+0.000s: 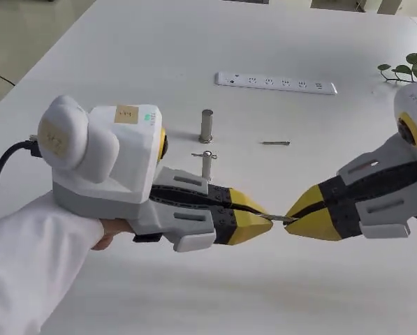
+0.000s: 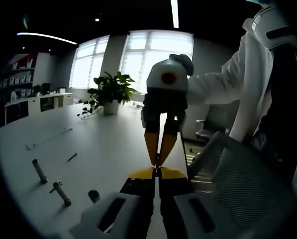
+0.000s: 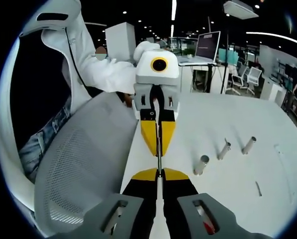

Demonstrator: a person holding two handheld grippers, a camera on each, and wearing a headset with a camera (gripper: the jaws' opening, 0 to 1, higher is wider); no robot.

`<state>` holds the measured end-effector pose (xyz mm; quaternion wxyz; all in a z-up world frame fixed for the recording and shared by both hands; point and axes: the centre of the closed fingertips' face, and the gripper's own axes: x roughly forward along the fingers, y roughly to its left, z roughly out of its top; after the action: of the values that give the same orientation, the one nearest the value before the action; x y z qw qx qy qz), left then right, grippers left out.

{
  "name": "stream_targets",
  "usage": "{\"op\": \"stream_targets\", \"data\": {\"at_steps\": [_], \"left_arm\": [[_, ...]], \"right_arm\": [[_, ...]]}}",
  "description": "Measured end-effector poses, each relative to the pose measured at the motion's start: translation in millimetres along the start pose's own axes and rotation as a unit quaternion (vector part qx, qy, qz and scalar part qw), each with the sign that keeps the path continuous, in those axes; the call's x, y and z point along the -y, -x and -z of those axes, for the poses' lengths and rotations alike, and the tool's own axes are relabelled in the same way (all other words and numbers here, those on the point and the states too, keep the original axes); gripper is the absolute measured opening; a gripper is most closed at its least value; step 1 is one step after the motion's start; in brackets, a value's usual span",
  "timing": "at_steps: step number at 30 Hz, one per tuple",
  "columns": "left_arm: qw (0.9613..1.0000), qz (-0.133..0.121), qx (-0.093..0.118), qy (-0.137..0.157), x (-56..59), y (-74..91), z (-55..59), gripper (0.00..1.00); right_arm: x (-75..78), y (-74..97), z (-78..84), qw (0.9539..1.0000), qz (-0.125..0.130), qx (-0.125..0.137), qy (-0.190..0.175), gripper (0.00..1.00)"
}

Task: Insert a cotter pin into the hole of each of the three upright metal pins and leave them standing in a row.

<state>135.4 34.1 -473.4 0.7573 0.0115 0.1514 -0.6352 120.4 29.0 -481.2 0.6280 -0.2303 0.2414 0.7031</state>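
My left gripper (image 1: pixel 266 218) and right gripper (image 1: pixel 290 222) meet tip to tip above the table's near side. A thin cotter pin (image 1: pixel 279 218) spans the small gap, and both grippers look shut on it. Three upright metal pins stand in a row in the right gripper view: a near pin (image 3: pixel 201 165), a middle pin (image 3: pixel 224 150) with a cotter pin through its top, and a far pin (image 3: pixel 248 145). The head view has the far plain pin (image 1: pixel 207 125) and the fitted pin (image 1: pixel 207 165); the left gripper's body hides the near one. A loose cotter pin (image 1: pixel 276 143) lies on the table.
A white power strip (image 1: pixel 276 82) lies across the far side of the white table (image 1: pixel 124 63). A potted plant (image 1: pixel 407 70) sits at the far right edge. A mesh office chair (image 3: pixel 78 169) stands at the table's near edge.
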Motion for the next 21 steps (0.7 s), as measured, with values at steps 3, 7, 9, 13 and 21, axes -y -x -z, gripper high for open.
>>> {"op": "stream_targets", "data": {"at_steps": [3,7,9,13,21], "left_arm": [[1.0,0.004,-0.005,-0.002,1.1,-0.4,3.2,0.0],[0.9999,0.005,-0.011,-0.003,1.0,-0.5,6.4,0.0],[0.9999,0.006,-0.011,-0.001,1.1,-0.2,6.9,0.0],[0.9999,0.004,-0.005,0.008,0.0,1.3,6.7,0.0],[0.9988,-0.01,0.009,0.047,-5.6,3.8,6.7,0.01]], "right_arm": [[-3.0,-0.8,-0.4,0.9999,-0.004,-0.008,0.007,0.0],[-3.0,-1.0,0.9,0.9998,-0.007,-0.016,0.01,0.0],[-2.4,-0.8,1.1,0.9998,-0.008,-0.018,0.011,0.0],[-2.2,-1.5,0.6,0.9997,-0.005,-0.018,0.015,0.0],[-0.1,-3.4,-0.6,0.9997,0.0,-0.017,0.018,0.0]]}}
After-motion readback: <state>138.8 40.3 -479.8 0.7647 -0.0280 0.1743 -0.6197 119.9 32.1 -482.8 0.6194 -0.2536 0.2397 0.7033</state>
